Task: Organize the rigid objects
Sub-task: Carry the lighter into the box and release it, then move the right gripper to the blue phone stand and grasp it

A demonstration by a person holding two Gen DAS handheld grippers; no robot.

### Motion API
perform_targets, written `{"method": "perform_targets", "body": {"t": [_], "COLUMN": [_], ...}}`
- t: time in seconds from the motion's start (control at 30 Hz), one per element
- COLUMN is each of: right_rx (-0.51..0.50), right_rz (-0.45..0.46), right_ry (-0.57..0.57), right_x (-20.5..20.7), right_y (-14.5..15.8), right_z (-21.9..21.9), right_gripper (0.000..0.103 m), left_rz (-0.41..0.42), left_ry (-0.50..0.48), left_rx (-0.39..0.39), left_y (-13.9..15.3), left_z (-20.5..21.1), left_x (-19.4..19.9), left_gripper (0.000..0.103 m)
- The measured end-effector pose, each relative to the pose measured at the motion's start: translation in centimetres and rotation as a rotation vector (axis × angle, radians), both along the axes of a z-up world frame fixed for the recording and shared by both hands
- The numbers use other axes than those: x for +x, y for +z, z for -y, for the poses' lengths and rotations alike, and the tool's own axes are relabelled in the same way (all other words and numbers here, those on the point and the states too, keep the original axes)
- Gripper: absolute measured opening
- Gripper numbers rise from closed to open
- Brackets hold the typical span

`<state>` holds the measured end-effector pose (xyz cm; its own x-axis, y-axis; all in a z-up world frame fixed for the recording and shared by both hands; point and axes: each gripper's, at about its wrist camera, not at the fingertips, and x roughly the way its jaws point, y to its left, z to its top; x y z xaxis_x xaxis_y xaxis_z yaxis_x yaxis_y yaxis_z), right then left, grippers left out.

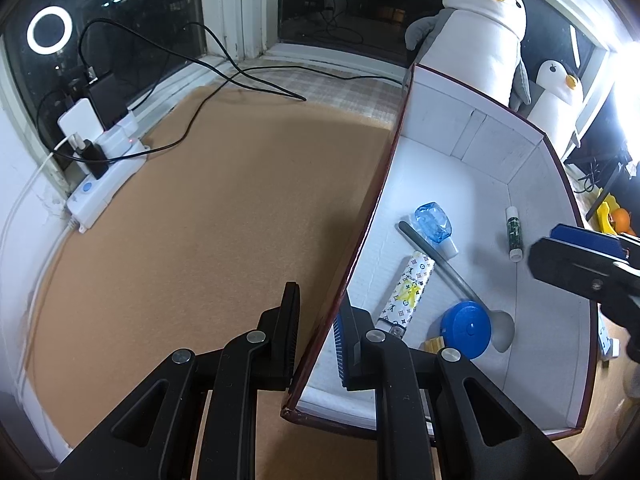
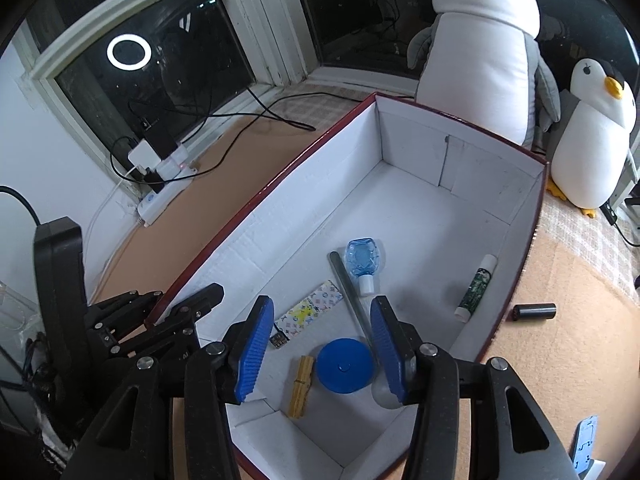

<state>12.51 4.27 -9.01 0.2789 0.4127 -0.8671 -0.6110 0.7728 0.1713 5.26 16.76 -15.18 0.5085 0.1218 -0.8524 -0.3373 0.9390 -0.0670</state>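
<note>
A white box with a dark red rim (image 1: 372, 216) (image 2: 256, 200) holds a blue round case (image 2: 344, 364) (image 1: 466, 329), a wooden clothespin (image 2: 300, 386), a grey spoon (image 2: 352, 300) (image 1: 444, 264), a patterned flat stick (image 2: 310, 312) (image 1: 408, 294), a small blue bottle (image 2: 363, 260) (image 1: 434, 222) and a green tube (image 2: 476, 288) (image 1: 514, 232). My left gripper (image 1: 318, 340) straddles the box's left wall near its front corner; its jaws stand a little apart around the wall. My right gripper (image 2: 322, 352) is open and empty above the blue case.
Two plush penguins (image 2: 480, 48) (image 2: 592, 132) stand behind the box. A white power strip with plugs and black cables (image 1: 104, 168) lies by the window at left. A black cylinder (image 2: 534, 312) lies on the mat right of the box. A blue flat piece (image 2: 584, 444) lies at bottom right.
</note>
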Motion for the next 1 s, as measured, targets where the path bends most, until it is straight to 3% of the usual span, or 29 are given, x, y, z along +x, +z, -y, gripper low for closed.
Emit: {"method": "perform_targets", "body": {"t": [0.37, 0.57, 0.63, 0.7, 1.0], "right_rx": [0.005, 0.045, 0.06, 0.063, -0.09], "right_rz": [0.017, -0.01, -0.029, -0.05, -0.037], "right_ry": [-0.056, -0.161, -0.219, -0.265, -0.343], "right_x": [-0.1, 0.2, 0.4, 0.7, 1.5], "right_y": [1.4, 1.7, 1.4, 1.0, -0.4], "right_z": [6.6, 13.6, 16.5, 19.3, 26.7], "right_gripper": [0.047, 0.056, 0.065, 0.066, 0.066], "left_rz": [-0.015, -0.023, -0.028, -0.033, -0.052], "left_ry": [-0.001, 0.003, 0.003, 0.003, 0.007], "left_rx": [0.018, 0.027, 0.03, 0.034, 0.051], "left_y": [0.1, 0.1, 0.1, 0.1, 0.1], "left_z": [0.2, 0.3, 0.3, 0.3, 0.5], "left_x": [0.2, 0.4, 0.5, 0.6, 0.9], "left_gripper": [0.015, 0.016, 0.016, 0.016, 0.016]}}
